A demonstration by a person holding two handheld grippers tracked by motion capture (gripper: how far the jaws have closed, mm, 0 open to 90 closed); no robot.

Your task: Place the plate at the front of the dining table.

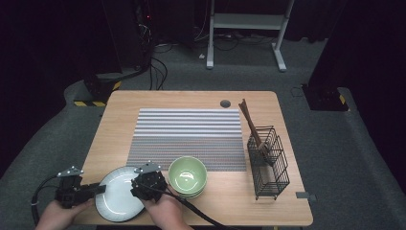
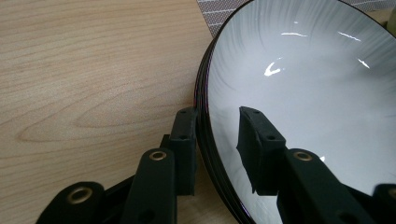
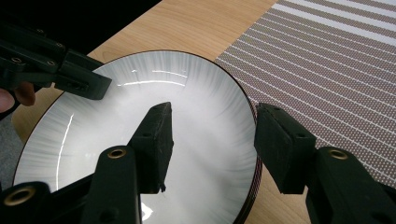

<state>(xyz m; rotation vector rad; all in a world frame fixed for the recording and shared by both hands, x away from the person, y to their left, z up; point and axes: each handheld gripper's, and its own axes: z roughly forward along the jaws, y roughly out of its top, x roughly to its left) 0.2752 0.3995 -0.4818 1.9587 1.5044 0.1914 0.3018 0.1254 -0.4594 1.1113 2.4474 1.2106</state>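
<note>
The round white ceramic plate with a dark rim (image 1: 117, 194), circular with no long axis, lay flat and face-up at the near-left corner of the wooden surface (image 1: 191, 98), its left rim straddled by the left claw (image 1: 99, 189), not visibly gripped, its right rim between the wide-open right claw (image 3: 210, 140) jaws.

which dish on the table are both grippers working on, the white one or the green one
The white plate, at the near left edge of the table. Both grippers straddle its rim, left gripper and right gripper. The green bowls sit untouched to its right.
</note>
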